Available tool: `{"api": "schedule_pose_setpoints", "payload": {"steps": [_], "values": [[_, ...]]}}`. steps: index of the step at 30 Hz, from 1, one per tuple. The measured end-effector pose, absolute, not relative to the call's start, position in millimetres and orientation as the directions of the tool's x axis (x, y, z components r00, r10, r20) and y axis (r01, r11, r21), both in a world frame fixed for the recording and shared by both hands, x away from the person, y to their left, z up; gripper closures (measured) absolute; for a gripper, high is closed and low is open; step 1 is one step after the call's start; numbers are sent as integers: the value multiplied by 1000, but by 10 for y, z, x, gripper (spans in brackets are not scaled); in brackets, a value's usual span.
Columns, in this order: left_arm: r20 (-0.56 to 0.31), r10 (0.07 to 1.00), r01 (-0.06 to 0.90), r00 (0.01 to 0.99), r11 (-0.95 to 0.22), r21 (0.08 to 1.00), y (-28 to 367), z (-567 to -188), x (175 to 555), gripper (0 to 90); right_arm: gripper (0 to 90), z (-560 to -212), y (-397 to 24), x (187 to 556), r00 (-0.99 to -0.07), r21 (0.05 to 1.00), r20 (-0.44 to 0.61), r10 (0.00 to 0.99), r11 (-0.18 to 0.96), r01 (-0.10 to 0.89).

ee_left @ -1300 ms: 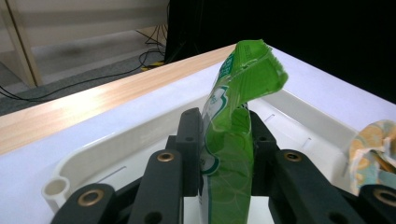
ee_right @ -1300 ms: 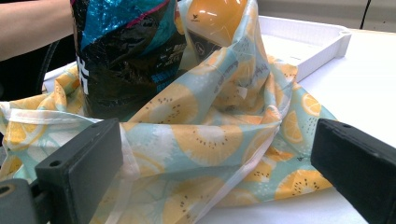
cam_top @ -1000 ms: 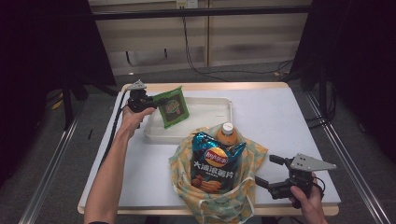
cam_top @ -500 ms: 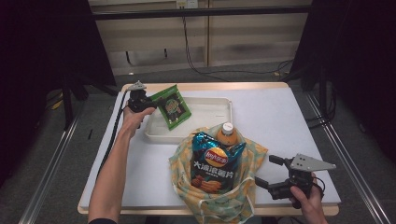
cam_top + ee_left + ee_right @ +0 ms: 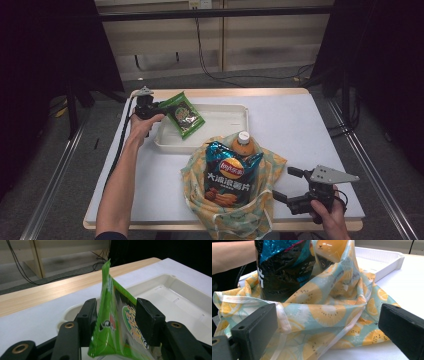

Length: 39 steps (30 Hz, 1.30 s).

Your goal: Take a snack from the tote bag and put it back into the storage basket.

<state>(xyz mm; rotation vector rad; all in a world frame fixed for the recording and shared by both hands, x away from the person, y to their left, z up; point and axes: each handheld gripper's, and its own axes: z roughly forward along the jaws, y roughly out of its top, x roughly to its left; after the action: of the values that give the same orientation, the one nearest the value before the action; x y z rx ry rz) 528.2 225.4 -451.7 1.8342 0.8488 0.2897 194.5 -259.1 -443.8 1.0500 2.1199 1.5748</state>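
High view: chip bag point(image 5: 226, 172) fills fruit-print bag point(image 5: 260, 212).

fruit-print bag point(image 5: 329, 315) between spread fingers point(image 5: 254, 327)

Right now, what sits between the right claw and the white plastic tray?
The high view shows the lemon-print fabric bag, holding a blue chip packet and an orange-capped bottle.
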Motion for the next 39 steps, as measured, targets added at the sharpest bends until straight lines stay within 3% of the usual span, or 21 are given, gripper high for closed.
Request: {"api": "schedule_pose_setpoints", "payload": {"steps": [5,15,17,26,39], "values": [[-199,696,438,690,-182,881,2312,-4495,5277,388,19,-4438,-2593,1942,-691,917,183,700,132,376],[-183,707,404,683,-157,901,2371,-4328,5179,368,19,-4436,-2596,1938,-690,917,185,700,130,377],[-168,705,391,689,-166,905,2375,-4284,5135,425,19,-4436,-2597,1939,-689,917,183,702,130,376],[-236,602,407,763,-165,898,2257,-4206,4879,900,19,-4435,-2595,1942,-690,917,180,702,134,376],[-239,523,460,818,-345,818,1778,-4440,4696,900,20,-4428,-2593,1938,-689,918,170,705,142,371]]}}
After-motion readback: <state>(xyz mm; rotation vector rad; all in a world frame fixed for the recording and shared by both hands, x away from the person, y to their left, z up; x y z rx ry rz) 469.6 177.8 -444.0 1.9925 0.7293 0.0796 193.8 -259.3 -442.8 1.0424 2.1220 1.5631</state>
